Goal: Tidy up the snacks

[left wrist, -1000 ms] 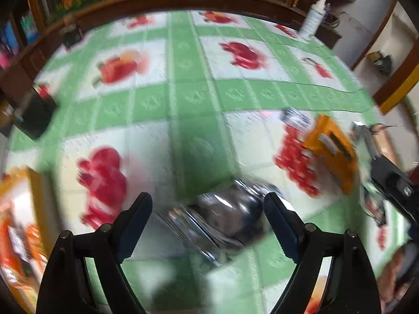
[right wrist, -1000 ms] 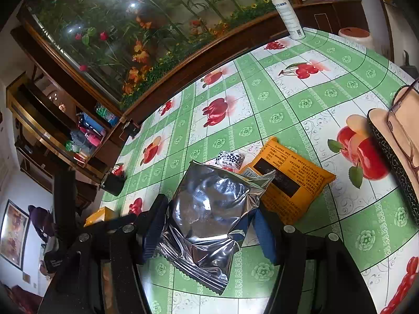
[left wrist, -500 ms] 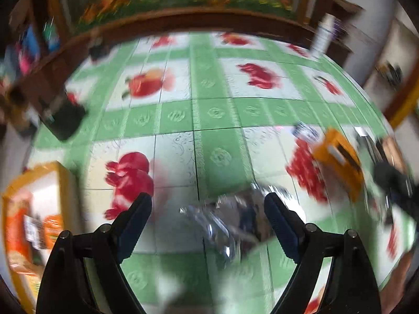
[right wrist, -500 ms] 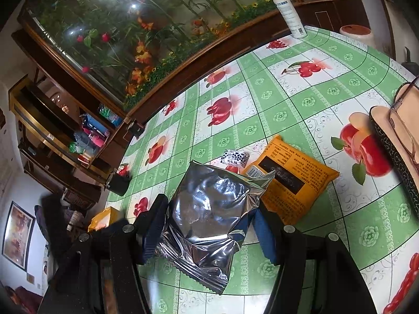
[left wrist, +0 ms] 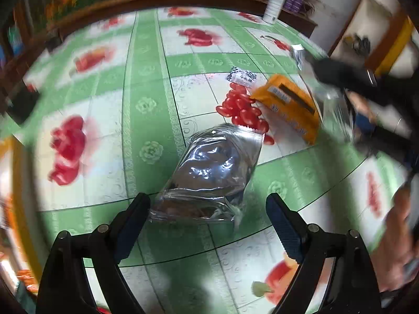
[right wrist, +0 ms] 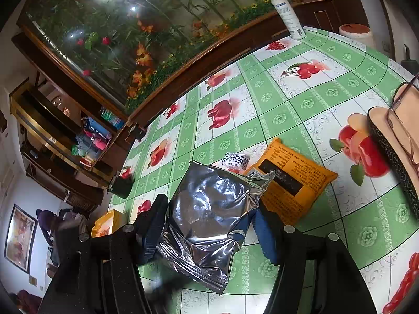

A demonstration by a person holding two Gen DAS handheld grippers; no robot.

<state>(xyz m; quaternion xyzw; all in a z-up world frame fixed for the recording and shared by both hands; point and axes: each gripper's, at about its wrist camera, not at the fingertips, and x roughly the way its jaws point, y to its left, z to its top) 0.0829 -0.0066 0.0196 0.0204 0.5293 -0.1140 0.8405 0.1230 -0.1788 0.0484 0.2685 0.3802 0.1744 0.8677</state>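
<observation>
On the fruit-print counter (left wrist: 146,110) our left hand-held gripper (left wrist: 207,222), jaws opening, has slid off its crinkled silver foil packet (left wrist: 212,172); our right hand-held gripper (right wrist: 209,233) stays clamped on another silver foil pouch (right wrist: 209,217)

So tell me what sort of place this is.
Most likely a lived-in home, at a dining table. The table wears a green checked cloth printed with fruit, a large flower picture in a wooden frame stands along its far edge, and cluttered wooden shelves stand beside it.
</observation>
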